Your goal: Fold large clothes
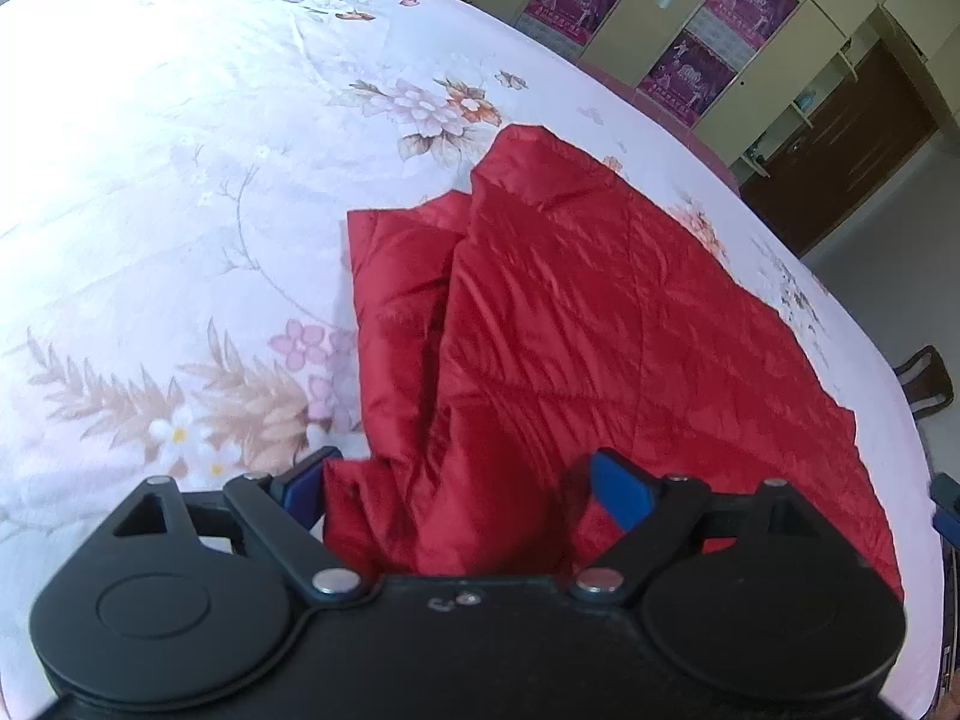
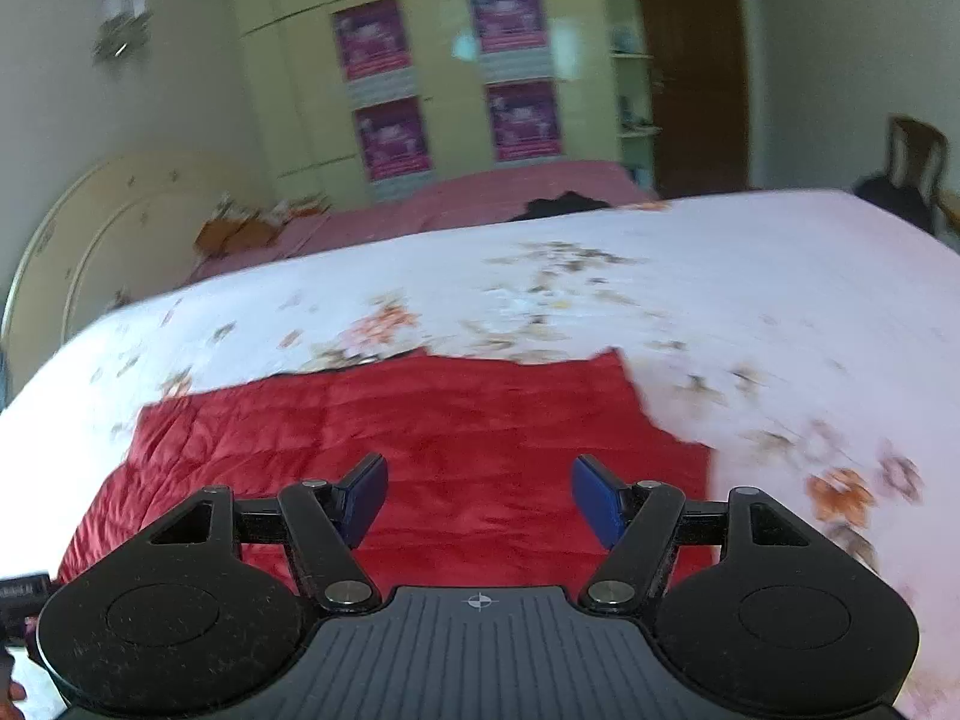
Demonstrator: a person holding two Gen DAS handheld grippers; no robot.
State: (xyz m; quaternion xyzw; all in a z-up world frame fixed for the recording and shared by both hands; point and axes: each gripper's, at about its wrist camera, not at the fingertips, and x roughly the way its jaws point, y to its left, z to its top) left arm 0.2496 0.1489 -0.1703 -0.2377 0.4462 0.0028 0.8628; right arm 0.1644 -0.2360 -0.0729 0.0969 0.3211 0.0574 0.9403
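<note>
A red quilted garment [image 1: 576,324] lies on a white floral bedspread [image 1: 180,192], with one layer folded over another along its left side. My left gripper [image 1: 462,489] is open, its blue pads either side of a bunched part of the red cloth that rises between them. In the right wrist view the same red garment [image 2: 420,420] lies flat on the bedspread [image 2: 750,276]. My right gripper [image 2: 477,495] is open and empty, held above the garment's near part.
A second bed with a pink cover [image 2: 456,198] stands behind. Pale wardrobes with purple posters [image 2: 450,72] line the far wall. A brown door [image 2: 690,60] and a wooden chair [image 2: 912,168] are at the right.
</note>
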